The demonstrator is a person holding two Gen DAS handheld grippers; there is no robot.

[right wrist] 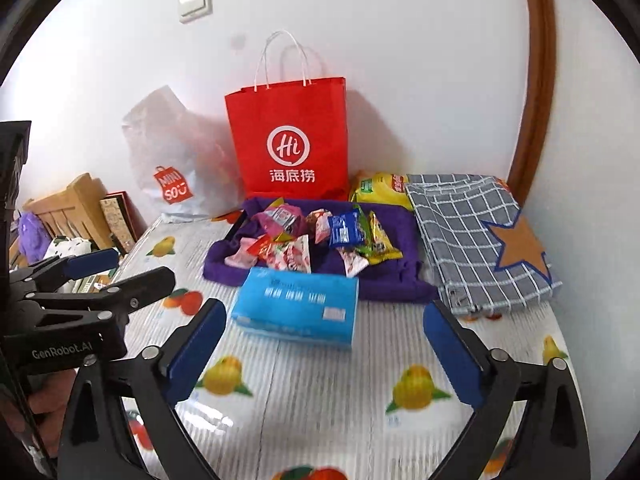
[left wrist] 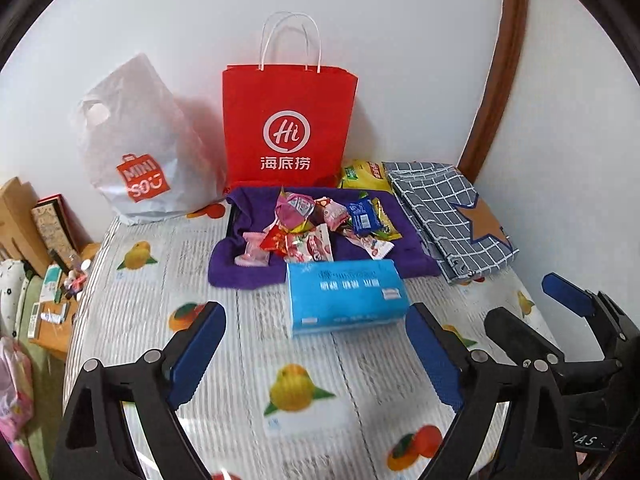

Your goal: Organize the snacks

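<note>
On the far left, a white bag [left wrist: 132, 144] leans against the wall at the back of your table [left wrist: 304, 364]. Just to its right stands the red bag [left wrist: 288, 128], upright, handles up, also against the wall. In front of the red bag lies the purple cloth [left wrist: 240, 268], and the snacks [left wrist: 316, 224] sit heaped on it in a loose pile of small wrappers, pink, red, blue and yellow. The tissue pack [left wrist: 344, 296] lies at the cloth's near edge, its far side touching or overlapping the cloth. A yellow packet [left wrist: 364, 176] rests behind the cloth, just right of the red bag's foot. Right of the cloth lies the folded checked cloth [left wrist: 448, 216] with a star patch.

Your left gripper [left wrist: 316, 352] hangs above the bare table, short of the tissue pack, jaws wide with nothing between them. Your right gripper [right wrist: 324, 352] hangs beside it, also wide apart and holding nothing.
</note>
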